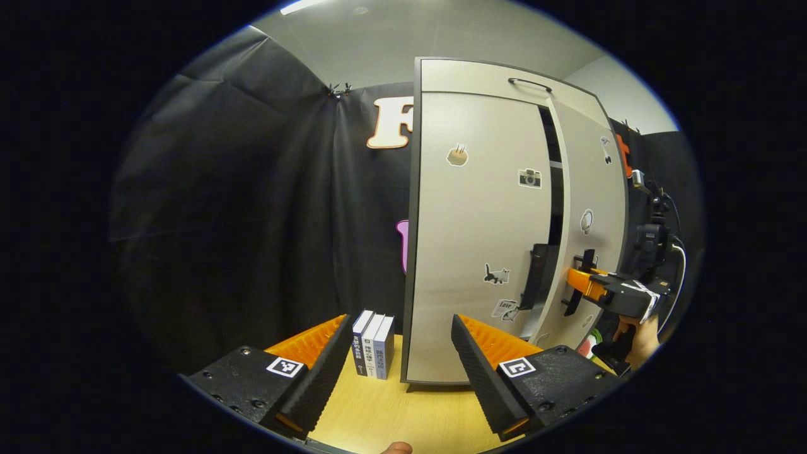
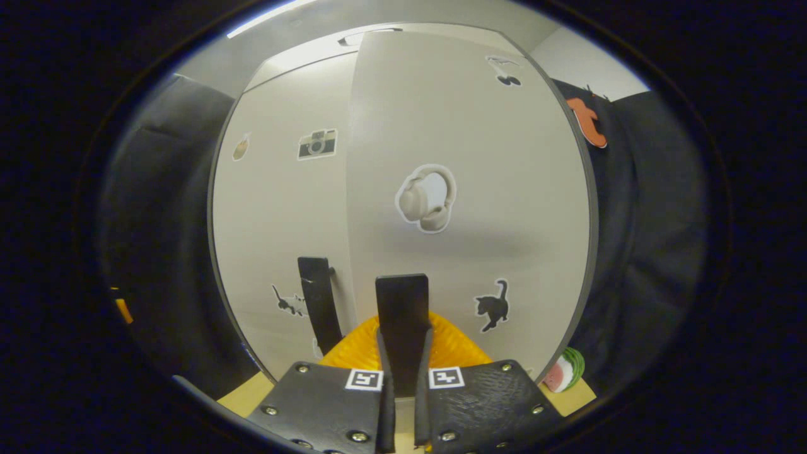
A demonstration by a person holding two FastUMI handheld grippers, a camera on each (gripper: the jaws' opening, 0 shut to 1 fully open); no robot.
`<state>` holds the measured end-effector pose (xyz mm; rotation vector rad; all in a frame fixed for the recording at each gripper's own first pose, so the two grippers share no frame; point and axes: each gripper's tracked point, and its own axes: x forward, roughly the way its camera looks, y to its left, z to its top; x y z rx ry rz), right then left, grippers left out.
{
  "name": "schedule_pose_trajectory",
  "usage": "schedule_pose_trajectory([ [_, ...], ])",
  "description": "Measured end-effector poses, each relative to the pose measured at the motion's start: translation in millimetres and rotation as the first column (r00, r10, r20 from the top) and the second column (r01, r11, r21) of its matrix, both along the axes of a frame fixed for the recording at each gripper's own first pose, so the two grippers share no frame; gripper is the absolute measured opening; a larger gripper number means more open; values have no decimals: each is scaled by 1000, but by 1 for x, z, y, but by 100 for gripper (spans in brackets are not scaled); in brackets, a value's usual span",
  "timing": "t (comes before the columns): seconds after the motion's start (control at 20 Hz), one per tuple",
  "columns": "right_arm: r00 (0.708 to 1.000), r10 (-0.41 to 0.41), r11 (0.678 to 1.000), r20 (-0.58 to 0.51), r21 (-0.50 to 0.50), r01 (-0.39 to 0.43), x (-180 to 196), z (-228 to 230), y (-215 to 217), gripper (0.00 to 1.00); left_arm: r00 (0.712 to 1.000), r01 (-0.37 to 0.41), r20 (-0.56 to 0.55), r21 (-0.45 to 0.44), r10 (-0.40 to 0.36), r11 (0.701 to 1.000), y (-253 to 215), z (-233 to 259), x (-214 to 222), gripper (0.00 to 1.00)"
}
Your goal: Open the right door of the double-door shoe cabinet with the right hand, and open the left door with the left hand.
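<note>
The shoe cabinet [image 1: 479,252] stands on the tabletop [image 1: 391,410], against the far booth wall. Just left of its base stand three books [image 1: 374,343], upright, side by side. The left door [image 1: 479,208] lies left of the right door [image 1: 592,208], a gap between them. The left door's handle [image 1: 536,277] sits near that gap. The right tool [image 1: 583,284] is at the right door's handle [image 2: 403,315], both fingers pressed on it. The left tool [image 1: 400,353] hangs nearer, before the left door, apart from it. A watermelon slice [image 2: 565,372] lies right of the cabinet's base.

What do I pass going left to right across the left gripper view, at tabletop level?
Books → left door → left door's handle → right gripper on the right door's handle → the hand holding it.
</note>
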<state>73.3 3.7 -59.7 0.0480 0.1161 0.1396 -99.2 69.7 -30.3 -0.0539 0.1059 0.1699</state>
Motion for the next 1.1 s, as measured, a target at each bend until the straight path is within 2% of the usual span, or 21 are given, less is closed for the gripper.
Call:
schedule_pose_trajectory([
  [0.55, 998, 59, 998, -3, 25, -59, -19, 2, -15, 12, 998, 65, -21, -6, -65, 998, -31, -6, 5, 97],
  [1.1, 982, 186, 981, -24, 51, -185, -40, -1, -33, 12, 992, 117, -38, -21, -118, 993, -52, -14, 19, 97],
])
